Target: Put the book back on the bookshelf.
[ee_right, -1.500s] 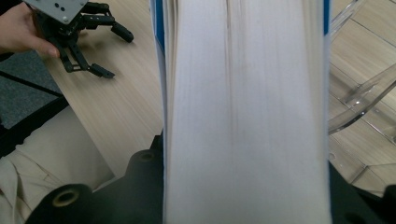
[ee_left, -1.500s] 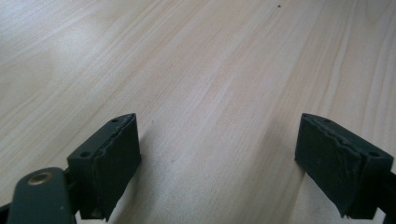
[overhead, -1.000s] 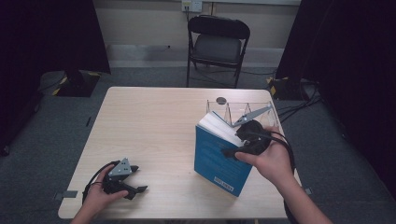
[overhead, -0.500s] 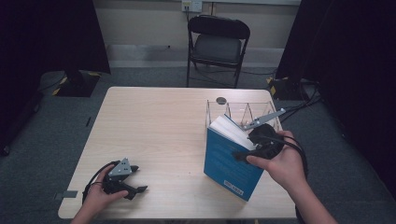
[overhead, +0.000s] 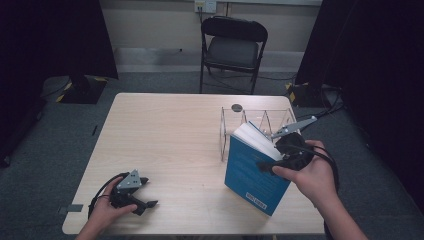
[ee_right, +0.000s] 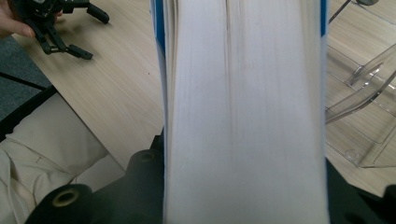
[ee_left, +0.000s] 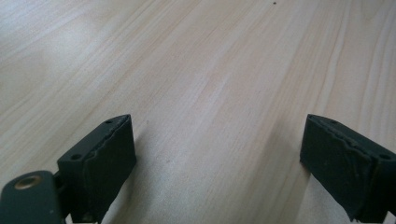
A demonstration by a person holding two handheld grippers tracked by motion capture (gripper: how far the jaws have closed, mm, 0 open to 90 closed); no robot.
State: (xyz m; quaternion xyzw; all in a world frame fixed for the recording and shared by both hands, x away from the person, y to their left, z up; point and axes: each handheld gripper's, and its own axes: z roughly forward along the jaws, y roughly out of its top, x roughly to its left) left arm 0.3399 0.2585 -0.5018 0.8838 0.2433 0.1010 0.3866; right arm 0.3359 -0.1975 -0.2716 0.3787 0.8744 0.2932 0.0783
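A thick blue book [overhead: 252,172] stands on end at the table's right, pages up, and my right gripper [overhead: 270,164] is shut on it from the right side. In the right gripper view its white page edges [ee_right: 243,107] run between the jaws. The book's top corner reaches the clear wire-and-plastic rack [overhead: 260,120] just behind it. My left gripper [overhead: 148,192] rests near the table's front left corner, held by a hand. Its jaws [ee_left: 217,135] have just been opening and stand wide apart over bare wood, with nothing between them.
The light wooden table [overhead: 170,135] has a small dark round disc [overhead: 237,107] near its far edge by the rack. A black folding chair [overhead: 232,47] stands behind the table. The clear rack [ee_right: 359,102] lies to the book's right in the right gripper view.
The right gripper has carried the upright book to the right, closer to the clear rack. The left hand and its gripper have stayed in place.
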